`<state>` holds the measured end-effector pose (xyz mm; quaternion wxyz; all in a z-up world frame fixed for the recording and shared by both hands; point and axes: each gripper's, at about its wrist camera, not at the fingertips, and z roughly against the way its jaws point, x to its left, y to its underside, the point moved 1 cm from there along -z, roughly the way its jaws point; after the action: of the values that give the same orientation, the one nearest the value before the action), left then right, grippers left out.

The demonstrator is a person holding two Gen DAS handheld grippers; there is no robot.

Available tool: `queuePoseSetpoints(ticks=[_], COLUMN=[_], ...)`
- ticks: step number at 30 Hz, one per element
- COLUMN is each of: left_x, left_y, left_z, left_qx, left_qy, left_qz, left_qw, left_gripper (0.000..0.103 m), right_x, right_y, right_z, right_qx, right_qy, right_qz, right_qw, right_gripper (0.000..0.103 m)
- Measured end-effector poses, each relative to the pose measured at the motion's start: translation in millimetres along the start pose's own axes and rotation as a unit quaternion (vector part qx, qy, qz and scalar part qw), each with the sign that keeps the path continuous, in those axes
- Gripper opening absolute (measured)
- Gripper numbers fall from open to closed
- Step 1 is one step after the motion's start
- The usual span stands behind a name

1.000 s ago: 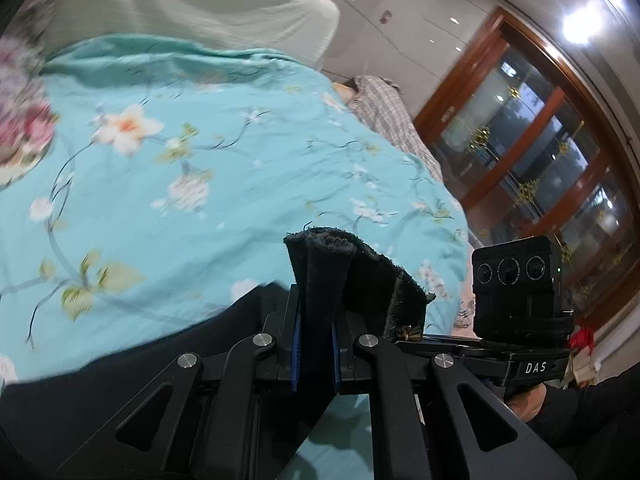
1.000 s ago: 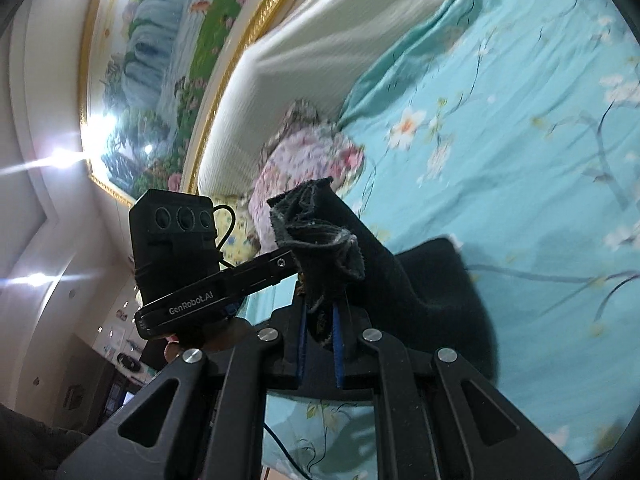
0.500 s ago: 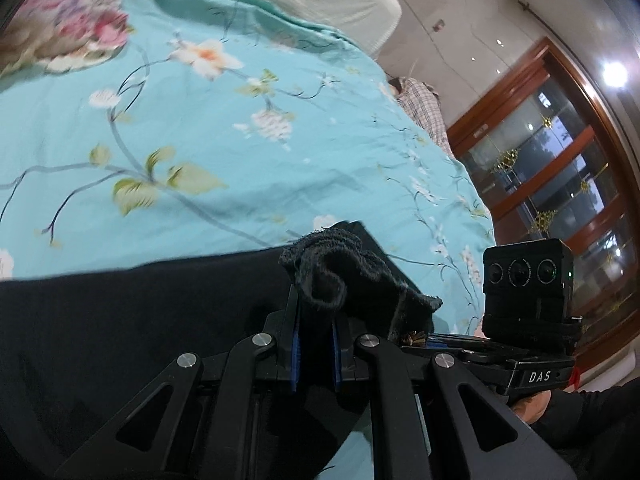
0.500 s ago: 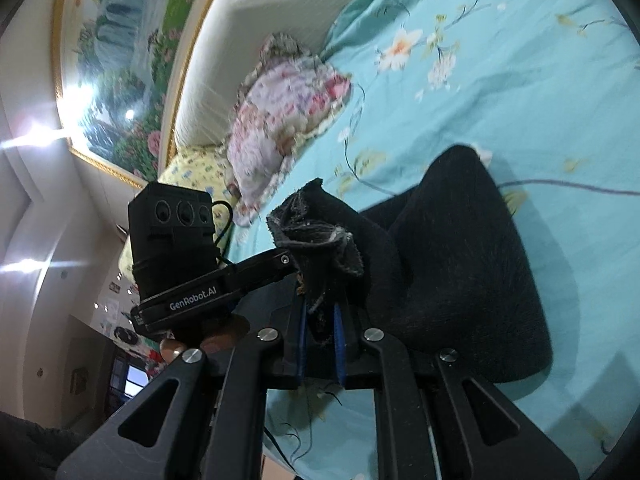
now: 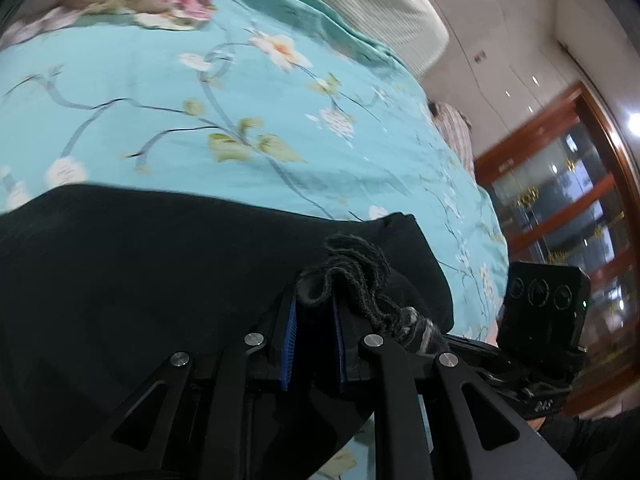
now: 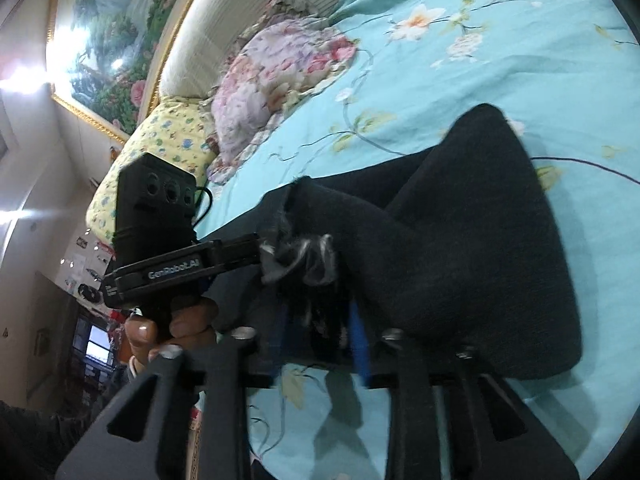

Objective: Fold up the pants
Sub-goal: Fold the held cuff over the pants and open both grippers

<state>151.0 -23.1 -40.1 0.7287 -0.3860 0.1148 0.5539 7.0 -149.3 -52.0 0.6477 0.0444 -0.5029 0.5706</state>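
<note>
Your left gripper (image 5: 312, 308) is closed down to a narrow gap on a bunched, frayed edge of the pants (image 5: 140, 280); the cloth wells up just past the blue pads (image 5: 289, 344) and the rest of the garment spreads flat on the bed (image 5: 200, 112) to the left of the jaws. Your right gripper (image 6: 316, 320) is in motion blur, so its gap reads less sharply, but its jaws stand close together with a wad of the same black cloth pinched between them. Beyond and to the right of those jaws the pants arch over in a rounded hump, while a flatter layer lies under it on the sheet.

Judging from that hump, you are mid-fold, carrying one end of the pants over the other. To do it well, keep both pinches firm and level with each other so the carried edge stays straight rather than skewed. Lower the two grippers together, letting the cloth roll down onto the lower layer instead of dropping it, which would leave a crease. Line the held edge up with the edge beneath before letting go. The frayed threads near each pinch could snag on the pads, so part the jaws fully and draw straight back. The pillow (image 6: 272, 80) sits well beyond the jaws, out of your way.
</note>
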Motion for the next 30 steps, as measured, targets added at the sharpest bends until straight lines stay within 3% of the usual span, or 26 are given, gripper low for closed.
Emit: queuePoseSetpoints(ticks=[8,13,23,30], left_x=[25.8,42.1,73.9,91.4], left_y=[22.4,39.2,85.5,115.4], left_z=[47.6,79.2,141.7,183.9], left_qx=[-0.049,-0.086,-0.153,-0.209], left_qy=[-0.032,-0.062,-0.091,-0.124], left_qz=[0.057,0.097,0.181,0.239], left_qw=[0.9967,0.9896,0.9673,0.94], left_gripper=[0.015,0.019,0.022,0.022], right_x=[20.3,43.1,79.2,97.8], right_y=[0.2,-3.8,-17.5,-20.3], right_z=[-6.5,-11.2,-35.0,-58.7], right_qx=[0.006,0.011,0.026,0.049], right_qy=[0.013,0.01,-0.01,-0.02], right_qz=[0.027,0.06,0.104,0.122], right_qw=[1.0,0.998,0.994,0.991], right_gripper=[0.044,0.044,0.048,0.048])
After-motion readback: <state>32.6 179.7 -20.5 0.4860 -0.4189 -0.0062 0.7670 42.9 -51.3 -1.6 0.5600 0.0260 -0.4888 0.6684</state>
